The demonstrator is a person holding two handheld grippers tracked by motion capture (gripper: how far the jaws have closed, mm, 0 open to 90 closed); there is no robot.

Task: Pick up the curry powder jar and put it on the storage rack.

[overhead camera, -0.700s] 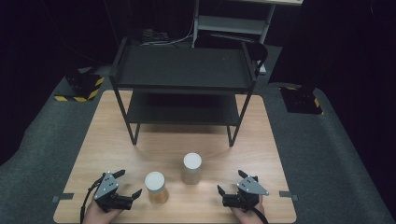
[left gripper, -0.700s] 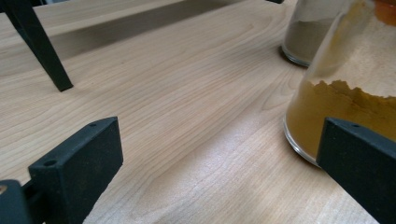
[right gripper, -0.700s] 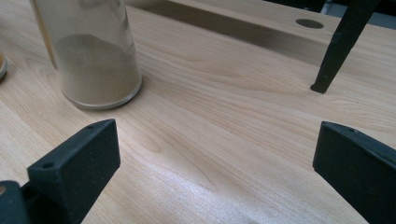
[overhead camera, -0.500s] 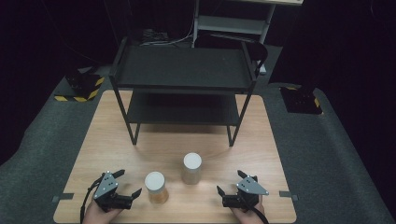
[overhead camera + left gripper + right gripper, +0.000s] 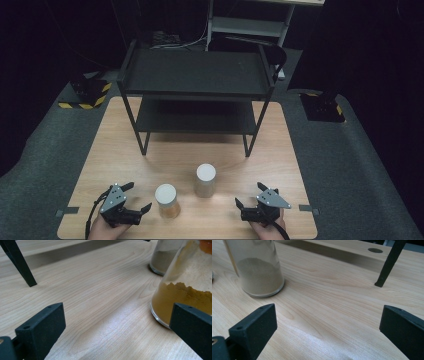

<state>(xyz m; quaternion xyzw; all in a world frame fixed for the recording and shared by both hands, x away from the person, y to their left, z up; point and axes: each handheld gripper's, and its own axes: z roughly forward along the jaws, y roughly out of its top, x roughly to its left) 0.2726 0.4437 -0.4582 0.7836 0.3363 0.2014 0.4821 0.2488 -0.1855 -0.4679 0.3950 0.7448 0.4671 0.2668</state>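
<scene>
Two white-lidded glass jars stand on the wooden table (image 5: 110, 150). The jar of orange-brown powder (image 5: 166, 201) is near the front, and the jar of grey-beige powder (image 5: 205, 180) stands just behind it to the right. My left gripper (image 5: 137, 196) rests open at the front left, close beside the orange jar, with nothing between its jaws. In the left gripper view the orange jar (image 5: 182, 290) sits just past the right jaw of the gripper (image 5: 117, 325). My right gripper (image 5: 249, 195) is open at the front right. The grey jar (image 5: 257, 270) lies ahead of it, off to the left of the gripper (image 5: 327, 327).
A black two-tier metal shelf rack (image 5: 195, 75) stands on the far half of the table, its front legs (image 5: 144, 145) coming down behind the jars. One leg (image 5: 20, 262) appears in the left gripper view and another leg (image 5: 389, 262) in the right gripper view. Dark carpet surrounds the table.
</scene>
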